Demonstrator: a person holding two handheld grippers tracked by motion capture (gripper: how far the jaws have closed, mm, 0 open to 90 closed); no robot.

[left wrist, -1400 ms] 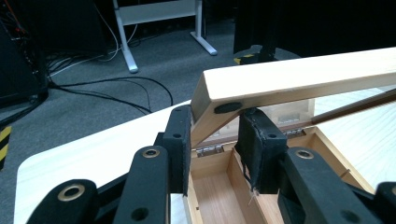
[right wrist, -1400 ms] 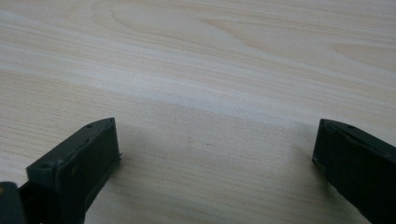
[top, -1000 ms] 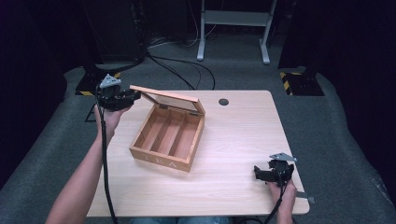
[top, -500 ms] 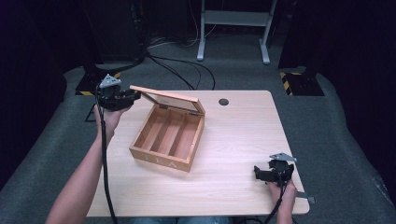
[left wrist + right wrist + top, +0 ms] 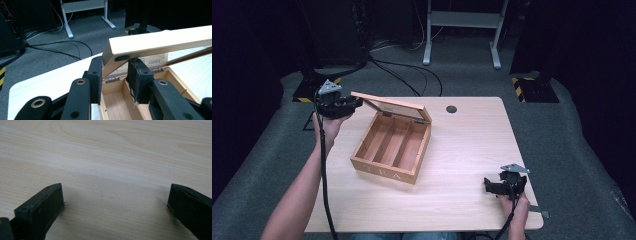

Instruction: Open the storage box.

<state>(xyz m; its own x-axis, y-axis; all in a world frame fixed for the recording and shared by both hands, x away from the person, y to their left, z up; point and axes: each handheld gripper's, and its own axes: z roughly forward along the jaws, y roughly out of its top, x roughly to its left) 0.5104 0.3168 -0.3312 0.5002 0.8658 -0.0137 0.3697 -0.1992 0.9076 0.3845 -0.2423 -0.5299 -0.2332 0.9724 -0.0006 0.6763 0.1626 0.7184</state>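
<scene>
Clamping the near-left corner of the raised lid (image 5: 160, 45), your left tongs (image 5: 354, 103) have their pads (image 5: 137, 75) pressed on either side of the lid's wooden frame, so they are closed on it and hold it tilted up over the box. In the left gripper view the corner sits squarely between the two black jaws, with a small dark bumper on its underside and the hinges just behind.

Your right tongs (image 5: 488, 185) rest at the near right of the bench (image 5: 472, 145), jaws spread wide apart, with nothing between them; the right gripper view has bare wood grain under the gap (image 5: 115, 202).

Count: one wooden tea box (image 5: 388, 150), one lid hinged to its far edge, three long compartments inside, all looking empty, and two tongs, one in each of your hands. One round cable hole (image 5: 451, 109) sits near the far edge of the bench.

The box lies left of the bench's centre, turned at a slant, its lettered front wall facing the near side. Your left tongs are at its far-left corner, touching the lid. Your right tongs are well apart from the box, off to its near right, close to the bench's near-right corner.
</scene>
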